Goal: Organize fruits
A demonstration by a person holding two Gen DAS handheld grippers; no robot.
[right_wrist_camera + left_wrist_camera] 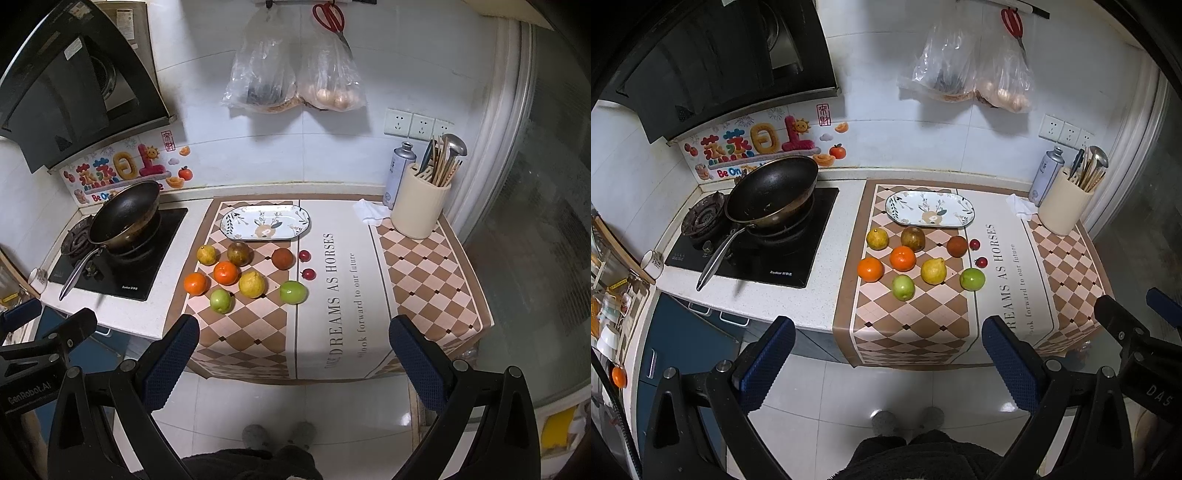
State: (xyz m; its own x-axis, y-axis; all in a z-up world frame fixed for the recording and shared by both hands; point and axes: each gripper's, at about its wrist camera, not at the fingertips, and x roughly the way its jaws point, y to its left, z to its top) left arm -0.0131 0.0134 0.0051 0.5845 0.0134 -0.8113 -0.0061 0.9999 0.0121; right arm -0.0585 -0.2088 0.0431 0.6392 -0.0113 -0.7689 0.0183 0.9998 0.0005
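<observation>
Several fruits lie on a checkered mat [916,314] [424,266]: two oranges [870,269] [196,283], two green fruits [972,279] [293,292], a yellow pear-like fruit [933,271] [252,284], brown fruits [912,239] [239,253] and two small red ones [980,262] [307,274]. An empty oval patterned plate [929,209] [265,223] sits behind them. My left gripper [886,362] and right gripper [293,360] are both open and empty, held back over the floor before the counter's front edge.
A black wok [772,192] [125,212] sits on the stove at left. A cream utensil holder [1065,206] [421,206], a spray can [1046,175] and a crumpled tissue [371,212] stand at back right. Plastic bags [295,77] hang on the wall.
</observation>
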